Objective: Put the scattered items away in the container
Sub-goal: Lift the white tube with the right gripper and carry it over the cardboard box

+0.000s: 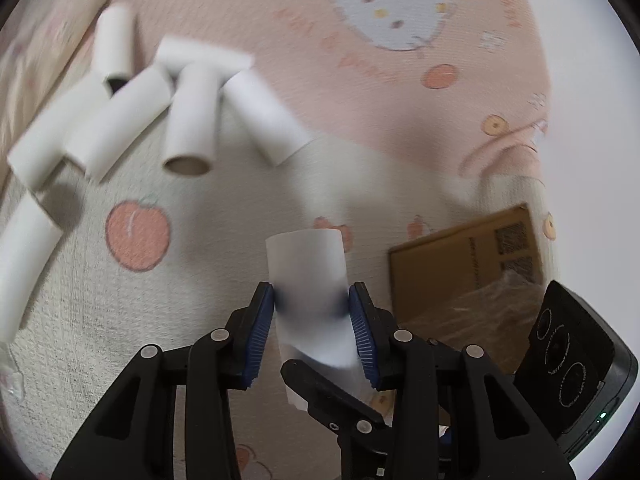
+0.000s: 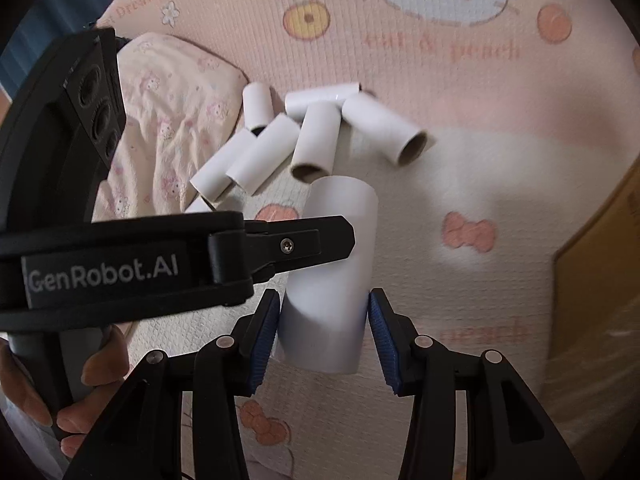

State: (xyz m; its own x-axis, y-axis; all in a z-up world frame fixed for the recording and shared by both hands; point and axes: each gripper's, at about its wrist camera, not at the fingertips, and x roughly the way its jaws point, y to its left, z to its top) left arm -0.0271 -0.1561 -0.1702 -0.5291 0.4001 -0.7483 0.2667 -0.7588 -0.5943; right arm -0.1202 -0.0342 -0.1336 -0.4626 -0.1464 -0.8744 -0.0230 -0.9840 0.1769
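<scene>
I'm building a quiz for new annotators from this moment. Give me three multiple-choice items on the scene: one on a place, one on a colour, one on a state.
1. Where does the pile of loose tubes lie?
A. in the cardboard box
B. on the printed blanket
C. on a shelf

2. What colour are the pads on the jaws?
A. blue
B. red
C. green

3. What is the right gripper doing?
A. hanging empty
B. holding a white tube
C. gripping the blanket

Answers:
1 B, the tubes rest on the blanket with peach prints.
2 A, ribbed blue pads line both grippers.
3 B, a white tube sits clamped between its pads; the left gripper holds another tube.
</scene>
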